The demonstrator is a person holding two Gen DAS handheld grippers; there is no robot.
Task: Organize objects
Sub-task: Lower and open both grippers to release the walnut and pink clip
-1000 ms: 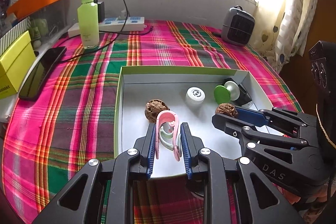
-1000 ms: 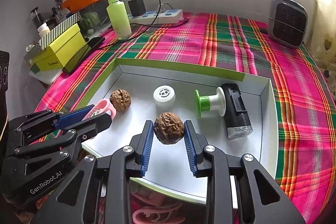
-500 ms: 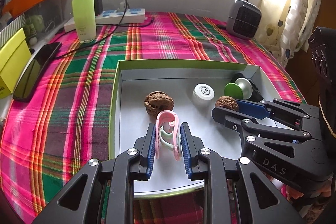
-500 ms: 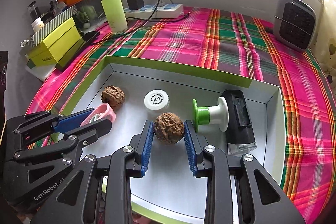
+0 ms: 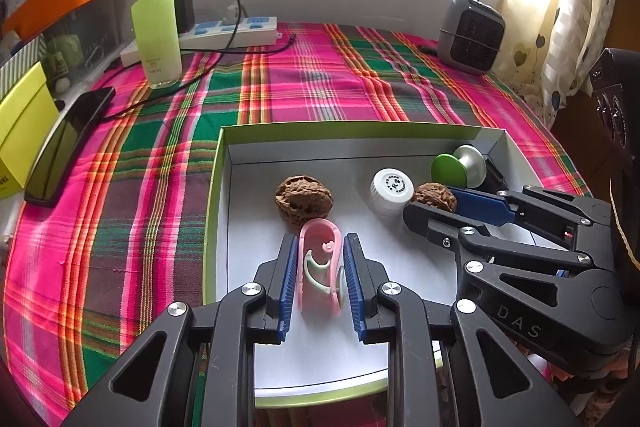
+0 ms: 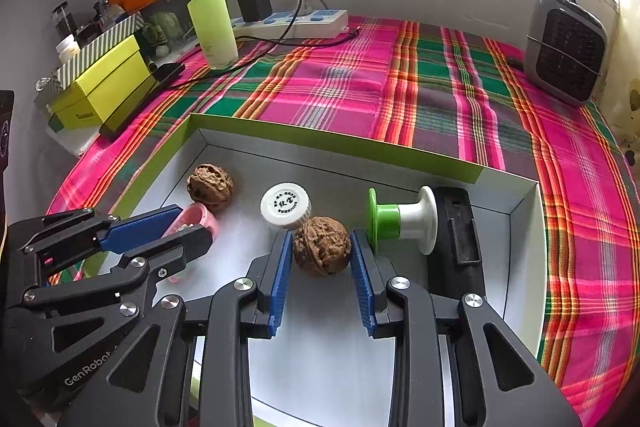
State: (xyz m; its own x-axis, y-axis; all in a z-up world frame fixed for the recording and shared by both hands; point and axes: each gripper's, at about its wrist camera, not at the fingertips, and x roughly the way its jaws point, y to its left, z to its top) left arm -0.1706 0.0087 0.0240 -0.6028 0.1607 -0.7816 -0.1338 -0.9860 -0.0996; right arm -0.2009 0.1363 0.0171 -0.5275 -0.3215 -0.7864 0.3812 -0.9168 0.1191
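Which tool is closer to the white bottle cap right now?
Right. The right tool grips a walnut touching the white cap; the left tool, gripping a pink clip, sits farther away.

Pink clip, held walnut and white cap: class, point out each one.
pink clip (image 5: 318,269), left wrist view, on its curved pink body.
held walnut (image 6: 322,246), right wrist view, on its wrinkled shell.
white cap (image 6: 285,205), right wrist view, on its printed top.

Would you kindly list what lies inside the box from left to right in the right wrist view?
Pink clip → loose walnut → white cap → walnut in the right gripper → green and white stopper → black device.
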